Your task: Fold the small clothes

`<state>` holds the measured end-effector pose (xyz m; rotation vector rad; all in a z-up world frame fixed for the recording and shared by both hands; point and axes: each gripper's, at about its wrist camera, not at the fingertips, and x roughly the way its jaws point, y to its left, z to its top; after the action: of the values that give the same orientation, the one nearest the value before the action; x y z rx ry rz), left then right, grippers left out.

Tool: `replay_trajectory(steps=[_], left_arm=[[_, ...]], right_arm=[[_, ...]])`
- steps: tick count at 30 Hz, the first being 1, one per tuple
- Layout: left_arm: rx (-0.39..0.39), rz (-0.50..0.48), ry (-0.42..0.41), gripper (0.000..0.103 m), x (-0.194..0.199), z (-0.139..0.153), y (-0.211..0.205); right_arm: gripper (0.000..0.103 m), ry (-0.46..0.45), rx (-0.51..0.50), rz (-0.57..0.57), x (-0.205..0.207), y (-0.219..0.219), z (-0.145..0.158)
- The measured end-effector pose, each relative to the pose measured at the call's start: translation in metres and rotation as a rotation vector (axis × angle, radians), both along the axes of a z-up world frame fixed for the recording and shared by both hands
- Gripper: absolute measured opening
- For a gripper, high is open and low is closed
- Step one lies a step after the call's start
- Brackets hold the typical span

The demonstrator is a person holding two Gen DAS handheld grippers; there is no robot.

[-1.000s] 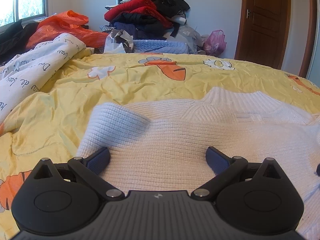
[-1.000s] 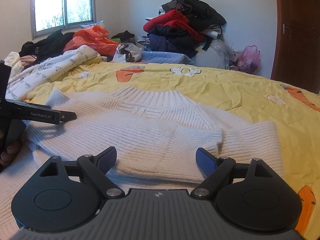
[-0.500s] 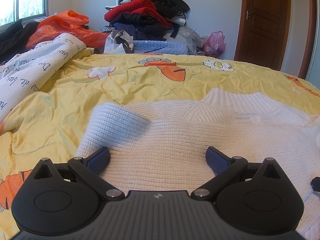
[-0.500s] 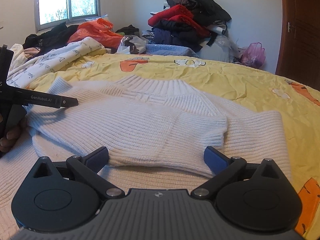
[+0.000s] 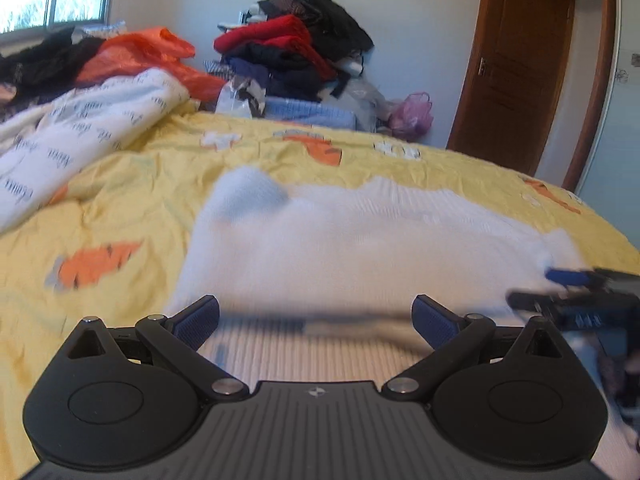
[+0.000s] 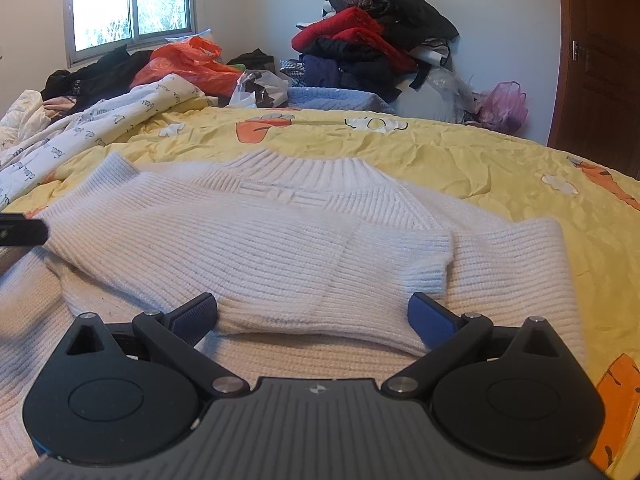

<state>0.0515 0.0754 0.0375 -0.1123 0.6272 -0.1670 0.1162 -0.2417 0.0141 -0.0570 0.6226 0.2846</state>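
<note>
Both wrist views look low and close across the white sweater (image 5: pixel 360 248) (image 6: pixel 260 248) toward the clothes pile (image 5: pixel 296 52) (image 6: pixel 372 36) against the far wall. The left view sits further left, is blurred, and shares sweater, bed and pile.

The left gripper (image 5: pixel 316 316) now sits farther back from the white sweater (image 5: pixel 360 240), its view blurred by motion. The right gripper (image 6: pixel 312 314) has just been opening its jaws wider, with nothing pinched between them.
</note>
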Motion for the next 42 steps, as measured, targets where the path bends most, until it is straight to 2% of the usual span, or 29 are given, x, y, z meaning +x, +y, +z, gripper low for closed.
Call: replay_trajectory(steps=[5, 6, 9, 13, 20, 32, 35, 37, 39, 42], left_arm=[[-0.094, 0.0, 0.108, 0.103, -0.017, -0.013, 0.012], [-0.077, 0.0, 0.102, 0.103, -0.019, -0.018, 0.012], [0.042, -0.013, 0.046, 0.103, -0.028, -0.028, -0.004], [0.118, -0.001, 0.052, 0.103, -0.029, -0.03, -0.016], [0.088, 0.004, 0.048, 0.103, -0.029, -0.03, -0.013], [0.13, 0.005, 0.054, 0.103, -0.029, -0.031, -0.016], [0.128, 0.005, 0.053, 0.103, -0.029, -0.031, -0.016], [0.127, 0.007, 0.053, 0.103, -0.029, -0.031, -0.016], [0.126, 0.008, 0.052, 0.103, -0.028, -0.031, -0.016], [0.126, 0.007, 0.052, 0.103, -0.028, -0.031, -0.016]], right_arm=[[0.1, -0.003, -0.005, -0.002, 0.0, 0.0, 0.0], [0.1, -0.003, -0.006, -0.002, 0.0, 0.0, 0.0], [0.1, -0.003, -0.006, -0.002, 0.0, 0.0, 0.0], [0.1, -0.006, -0.008, -0.002, 0.0, 0.0, 0.0], [0.1, -0.005, -0.006, -0.002, 0.0, 0.0, 0.0], [0.1, -0.006, -0.011, -0.004, -0.001, 0.0, 0.001], [0.102, -0.031, -0.022, -0.055, -0.015, -0.002, 0.012], [0.102, -0.037, 0.045, -0.067, -0.035, -0.01, 0.02], [0.102, -0.002, 0.102, -0.031, -0.055, -0.018, 0.023], [0.103, 0.013, 0.042, 0.008, -0.084, -0.019, 0.02]])
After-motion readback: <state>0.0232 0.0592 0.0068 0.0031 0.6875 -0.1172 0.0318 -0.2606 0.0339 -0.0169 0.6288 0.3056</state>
